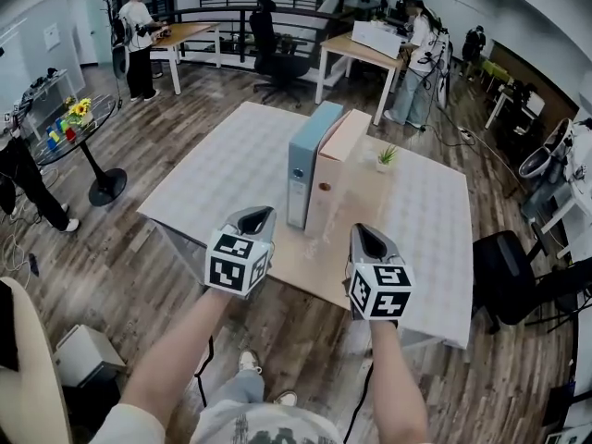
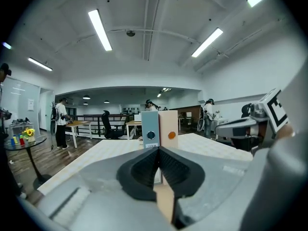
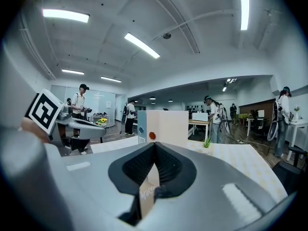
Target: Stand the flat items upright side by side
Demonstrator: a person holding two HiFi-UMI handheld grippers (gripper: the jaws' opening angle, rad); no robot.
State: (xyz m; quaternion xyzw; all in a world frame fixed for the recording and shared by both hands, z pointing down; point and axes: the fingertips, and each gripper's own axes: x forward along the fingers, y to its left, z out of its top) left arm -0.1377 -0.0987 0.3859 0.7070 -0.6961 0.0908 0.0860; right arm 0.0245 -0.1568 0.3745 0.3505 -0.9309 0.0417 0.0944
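Observation:
Two file binders stand upright side by side, touching, on the table (image 1: pixel 213 169): a blue-grey binder (image 1: pixel 302 163) on the left and a peach binder (image 1: pixel 336 169) on the right. Both spines face me. My left gripper (image 1: pixel 255 218) hovers near the table's front edge, just left of the binders, shut with nothing between its pads. My right gripper (image 1: pixel 368 240) is level with it on the right, also shut and empty. The left gripper view looks over its closed jaws at the blue-grey binder (image 2: pixel 150 133) and peach binder (image 2: pixel 168 134). In the right gripper view the peach binder (image 3: pixel 167 126) fills the middle.
A small potted plant (image 1: pixel 386 158) stands on the table right of the binders. A black office chair (image 1: pixel 507 277) is at the table's right, a round glass table (image 1: pixel 81 126) with flowers at left, a white box (image 1: pixel 83 354) on the floor. People work at far desks.

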